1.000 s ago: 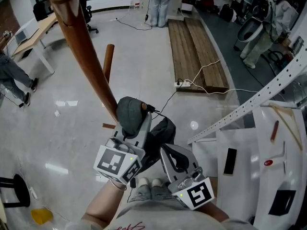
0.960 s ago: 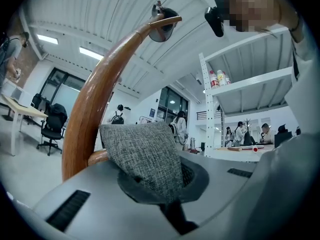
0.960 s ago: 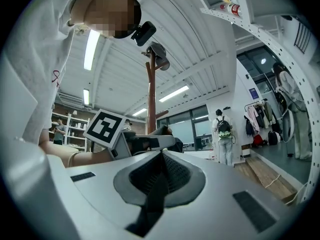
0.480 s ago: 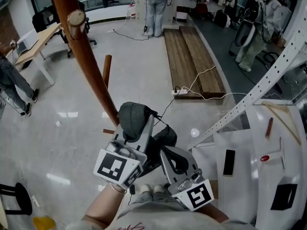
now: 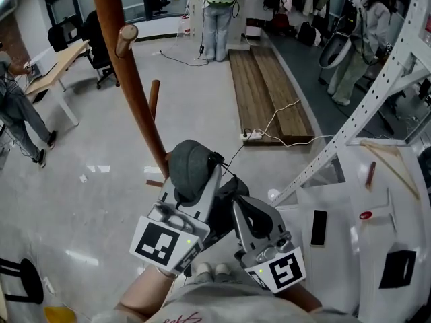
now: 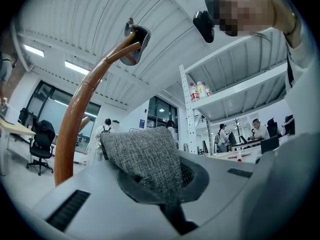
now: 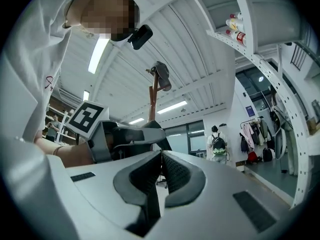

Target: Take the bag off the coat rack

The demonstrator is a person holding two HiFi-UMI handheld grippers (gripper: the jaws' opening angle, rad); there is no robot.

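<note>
The brown wooden coat rack (image 5: 131, 79) slants down from the top left, with a peg (image 5: 126, 36) sticking out of its pole. A grey fabric bag (image 5: 190, 169) hangs just right of the pole's lower part; whether it touches the pole is unclear. My left gripper (image 5: 202, 180) is shut on it. In the left gripper view the grey cloth (image 6: 142, 156) bulges up between the jaws of the left gripper (image 6: 162, 189), and the rack (image 6: 75, 129) curves up at the left. My right gripper (image 5: 237, 204) sits beside the bag's dark part. Its pads (image 7: 172, 171) meet with nothing seen between them.
A white perforated rail (image 5: 363, 116) slants across the right side above a white table (image 5: 350, 261) that bears a black phone (image 5: 318, 227). Wooden planks (image 5: 269, 79) and a power strip (image 5: 256, 134) with cables lie on the floor. People stand at the back; a desk (image 5: 57, 56) is far left.
Both grippers and the bag have risen a little, staying next to the pole. The head view has tilted up, so the rack's peg shows lower in the picture.
</note>
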